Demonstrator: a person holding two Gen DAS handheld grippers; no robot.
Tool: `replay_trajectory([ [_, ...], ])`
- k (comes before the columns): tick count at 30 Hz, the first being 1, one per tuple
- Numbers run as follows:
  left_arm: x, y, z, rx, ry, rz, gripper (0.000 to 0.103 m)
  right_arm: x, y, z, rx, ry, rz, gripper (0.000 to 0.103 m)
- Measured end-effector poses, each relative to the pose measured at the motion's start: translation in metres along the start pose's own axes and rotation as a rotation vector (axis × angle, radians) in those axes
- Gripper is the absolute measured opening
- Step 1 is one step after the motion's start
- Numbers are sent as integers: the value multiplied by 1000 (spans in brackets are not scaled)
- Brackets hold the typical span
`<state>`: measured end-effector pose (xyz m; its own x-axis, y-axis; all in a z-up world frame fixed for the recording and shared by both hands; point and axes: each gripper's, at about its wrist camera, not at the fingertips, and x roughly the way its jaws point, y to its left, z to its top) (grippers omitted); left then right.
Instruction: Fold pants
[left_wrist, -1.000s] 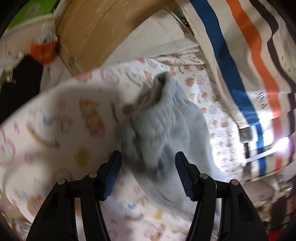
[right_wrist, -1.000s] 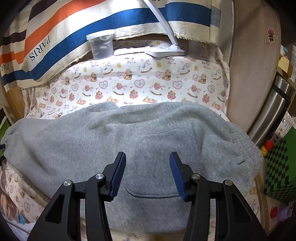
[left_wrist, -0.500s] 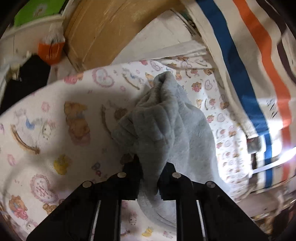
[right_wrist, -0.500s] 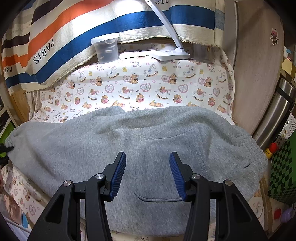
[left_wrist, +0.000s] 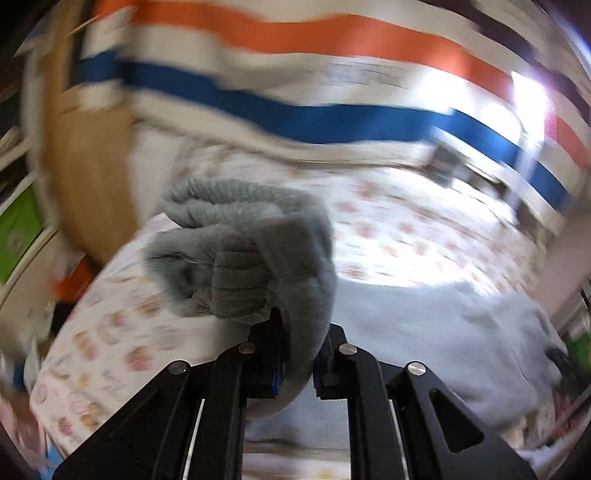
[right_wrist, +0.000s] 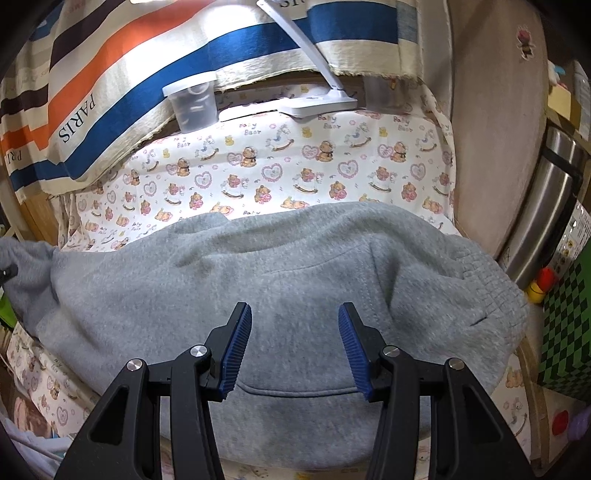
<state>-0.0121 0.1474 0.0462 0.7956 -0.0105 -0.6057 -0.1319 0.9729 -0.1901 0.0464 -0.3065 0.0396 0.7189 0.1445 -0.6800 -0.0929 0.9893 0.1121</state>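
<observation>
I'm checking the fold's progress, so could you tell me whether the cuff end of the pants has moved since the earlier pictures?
Yes. The left gripper is shut on the pants cuff and has lifted it off the printed sheet, toward the striped cloth.

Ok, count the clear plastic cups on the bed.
1. The cup stands at the bed's far edge, against the striped cloth, left of the lamp base. Others may be hidden.

Plain heather-grey fleece pants (right_wrist: 295, 273) lie on a white sheet (right_wrist: 288, 173) printed with brown teddy bears, pink hearts, rocking horses and yellow ducks. Behind hangs a cream cloth (right_wrist: 122, 92) banded in blue, orange and dark brown, lettered "PARIS" in black. A black gripper (right_wrist: 295, 345) shows ribbed blue pads (right_wrist: 236, 347). At right sits a green-and-black checked box (right_wrist: 565, 325).
</observation>
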Motion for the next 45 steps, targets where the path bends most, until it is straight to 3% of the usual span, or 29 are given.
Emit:
replay_trajectory([
  [5, 13, -89, -6, 161, 46, -183, 10, -2, -12, -3, 15, -5, 12, 51],
  [8, 29, -131, -23, 216, 149, -334, 11, -6, -15, -2, -8, -8, 24, 51],
  [10, 41, -148, -34, 228, 210, -391, 11, -8, -19, 1, -8, -5, 51, 51],
  [13, 57, -157, -48, 248, 236, -375, 11, -10, -26, 5, 17, -1, 132, 54],
  [16, 61, -153, -48, 250, 242, -409, 11, -3, -22, 8, 30, 16, 244, 70],
  [22, 51, -160, -51, 254, 231, -472, 11, 32, 28, 26, -1, 77, 417, 70],
  [25, 52, -175, -54, 296, 273, -487, 13, 46, 47, 37, 16, 100, 494, 70],
  [27, 58, -173, -55, 321, 323, -459, 18, 49, 55, 41, 11, 102, 491, 70],
  [31, 43, -138, -47, 278, 337, -563, 45, 48, 66, 43, -28, 103, 476, 70],
  [32, 33, -130, -43, 280, 310, -566, 57, 47, 67, 44, -38, 101, 474, 70],
  [34, 12, -118, -32, 284, 242, -552, 67, 46, 68, 47, -49, 98, 469, 70],
  [37, -8, -98, -11, 270, 174, -501, 68, 45, 74, 56, -67, 94, 462, 70],
  [40, -11, -83, 6, 283, 100, -316, 67, 42, 89, 63, -113, 94, 469, 70],
  [41, -7, -81, 10, 283, 92, -289, 66, 41, 94, 64, -127, 96, 479, 70],
  [45, 31, -91, 17, 311, 156, -277, 65, 43, 119, 68, -173, 130, 541, 70],
])
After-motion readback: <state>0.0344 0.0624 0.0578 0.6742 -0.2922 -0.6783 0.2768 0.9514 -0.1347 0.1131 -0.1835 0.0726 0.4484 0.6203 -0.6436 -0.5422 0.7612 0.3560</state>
